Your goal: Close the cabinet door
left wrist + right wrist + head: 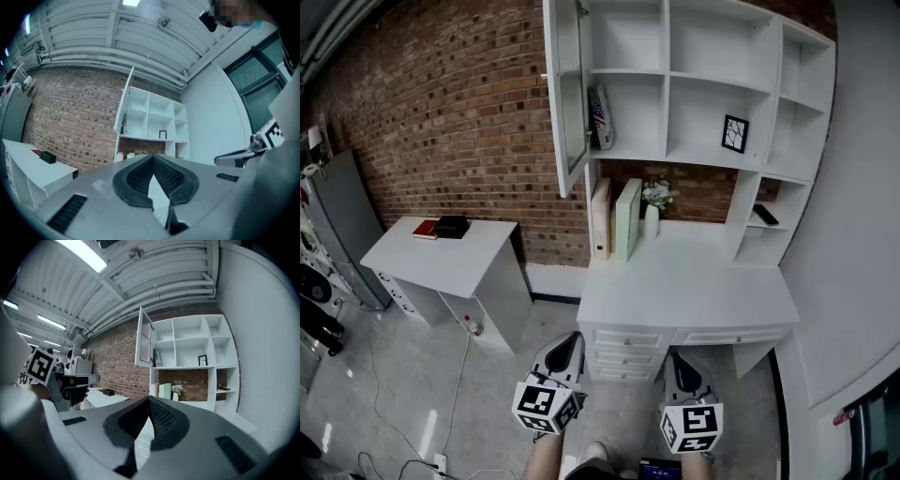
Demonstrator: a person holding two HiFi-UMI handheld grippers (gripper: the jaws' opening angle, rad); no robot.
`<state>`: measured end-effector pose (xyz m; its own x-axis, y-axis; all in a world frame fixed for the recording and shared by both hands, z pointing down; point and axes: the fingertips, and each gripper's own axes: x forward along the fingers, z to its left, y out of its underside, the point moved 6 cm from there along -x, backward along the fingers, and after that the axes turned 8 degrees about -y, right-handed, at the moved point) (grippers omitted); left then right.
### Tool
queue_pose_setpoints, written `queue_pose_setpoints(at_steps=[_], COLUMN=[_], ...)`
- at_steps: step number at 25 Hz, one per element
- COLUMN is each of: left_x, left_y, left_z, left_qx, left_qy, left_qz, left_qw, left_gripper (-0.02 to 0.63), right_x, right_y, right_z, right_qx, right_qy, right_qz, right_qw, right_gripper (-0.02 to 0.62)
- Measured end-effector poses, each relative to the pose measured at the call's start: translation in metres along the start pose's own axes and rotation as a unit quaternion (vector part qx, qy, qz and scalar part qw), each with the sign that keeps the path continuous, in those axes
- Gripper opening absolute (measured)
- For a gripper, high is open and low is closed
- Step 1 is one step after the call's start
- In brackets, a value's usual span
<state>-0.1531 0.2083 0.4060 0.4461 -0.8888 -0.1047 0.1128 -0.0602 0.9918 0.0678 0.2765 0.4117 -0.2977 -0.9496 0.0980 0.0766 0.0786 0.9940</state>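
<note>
Nearest, the left gripper [566,345] and right gripper [684,366] hang low, each with jaws closed tip to tip on nothing. The cabinet door [566,89] stands swung open at the shelf unit's [712,84] upper left, well apart from both. Below it, books [614,217] stand on the white table [694,281].

We see a rough red brick wall [441,112] at upper left; the cabinet door [567,94] and desk [684,281] look smooth, matt white.
</note>
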Motion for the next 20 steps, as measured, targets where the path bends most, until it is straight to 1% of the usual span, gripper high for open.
queue_pose_setpoints(at_steps=[5,9,13,20], left_x=[0.001,0.001,0.004,0.019], left_y=[0.0,0.0,-0.003,0.004], left_z=[-0.006,-0.009,-0.012,-0.003], left_qx=[0.005,-0.009,-0.008,-0.008], left_qy=[-0.005,-0.005,-0.006,-0.017], left_qz=[-0.001,-0.002,-0.004,-0.006], left_qw=[1.0,0.9999,0.9999,0.9998], left_gripper=[0.011,0.011,0.011,0.011], right_x=[-0.005,-0.008,-0.007,0.016], right_y=[0.0,-0.002,-0.004,-0.002], right_z=[-0.006,-0.01,-0.015,-0.026], right_qx=[-0.001,0.001,0.007,0.012], right_qy=[0.001,-0.001,-0.003,-0.015], right_qz=[-0.005,-0.009,-0.016,-0.018], right_qw=[1.0,1.0,1.0,1.0], right_gripper=[0.0,0.0,0.002,0.002])
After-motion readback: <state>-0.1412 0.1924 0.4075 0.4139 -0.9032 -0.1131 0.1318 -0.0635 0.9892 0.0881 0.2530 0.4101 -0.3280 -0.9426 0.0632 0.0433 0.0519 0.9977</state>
